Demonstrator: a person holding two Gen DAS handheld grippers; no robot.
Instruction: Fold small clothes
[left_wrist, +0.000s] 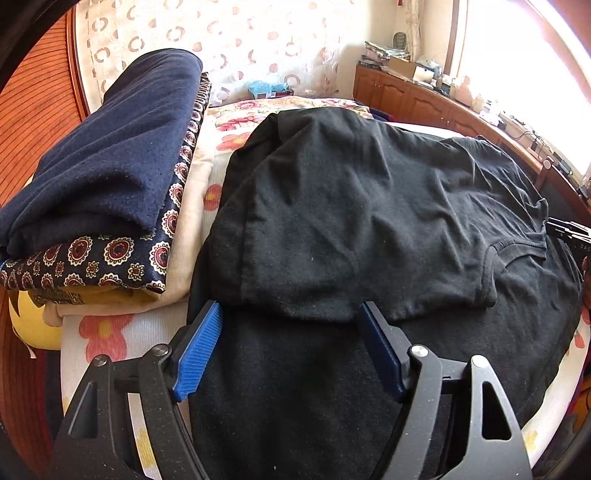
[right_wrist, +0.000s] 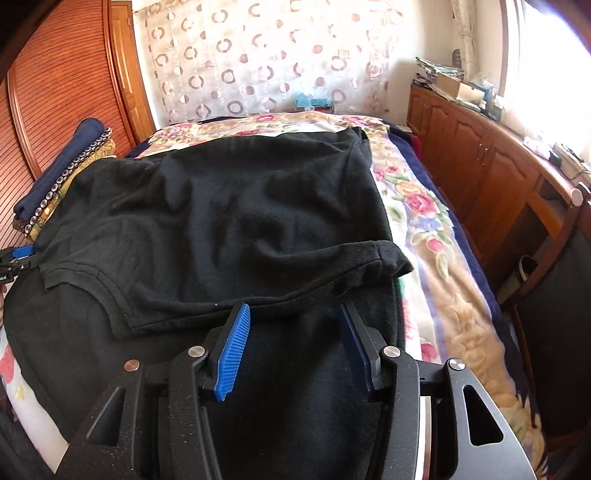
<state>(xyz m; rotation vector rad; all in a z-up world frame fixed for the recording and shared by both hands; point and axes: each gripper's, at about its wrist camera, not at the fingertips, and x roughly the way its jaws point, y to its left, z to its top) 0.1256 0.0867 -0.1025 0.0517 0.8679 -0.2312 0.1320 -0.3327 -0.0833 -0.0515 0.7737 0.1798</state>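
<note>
Left wrist view: I see the black T-shirt (left_wrist: 369, 221) spread across the bed (left_wrist: 110, 332), partly folded, its upper layer lying over a lower dark layer. My left gripper (left_wrist: 290, 314) points down at the near folded edge, jaws wide apart, blue pads (left_wrist: 199, 354) bare, nothing pinched between them. To the left, just beside the shirt, sits a stack of folded clothes (left_wrist: 103, 192): navy piece on top, a medallion-print one under it, cream and yellow below.

Right wrist view: the right gripper (right_wrist: 295, 314) stands at the shirt's near edge beside the sleeve (right_wrist: 376, 258), jaws moderately apart and gripping nothing. The neckline (right_wrist: 92, 288) lies toward the left gripper, whose tip shows at the far left. Whether the pad tips touch the cloth I can't quite tell. A wooden cabinet (right_wrist: 480, 158) runs along the right of the bed.
</note>
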